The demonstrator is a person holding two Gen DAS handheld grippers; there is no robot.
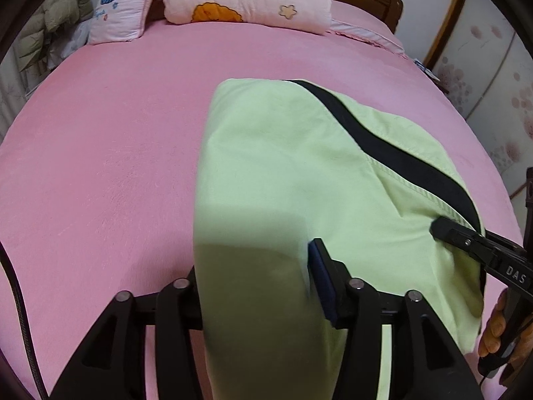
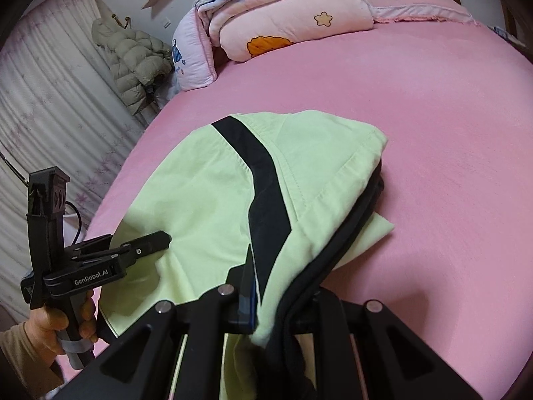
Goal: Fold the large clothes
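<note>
Now the left gripper (image 1: 260, 286) stands with its jaws apart and a thick fold of the light green garment (image 1: 283, 166) passing between them; the blue pad (image 1: 321, 283) on one finger shows just beside the cloth with a thin gap, so it looks loosened, though the other finger is hidden behind the fabric and I cannot tell if it touches. The right gripper (image 2: 266, 313) is clenched on the bunched edge of the same garment (image 2: 206, 200), where the green cloth and its dark lining are squeezed together between the fingers. In the right wrist view a hand (image 2: 50, 326) in a beige sleeve holds the handle of the left gripper (image 2: 156, 240) over the garment's near left part. In the left wrist view the right gripper's tip (image 1: 439, 230) rests on the garment close to its black stripe (image 1: 383, 143). The garment lies folded on the pink bed sheet (image 1: 100, 166), toward the near edge of the bed. At the far edge, by the headboard, a stack of folded pink blankets (image 1: 246, 3) sits beside a pillow (image 1: 120, 6). Beyond the bed's left edge a puffy olive jacket (image 2: 136, 60) hangs near a curtain (image 2: 40, 100).
</note>
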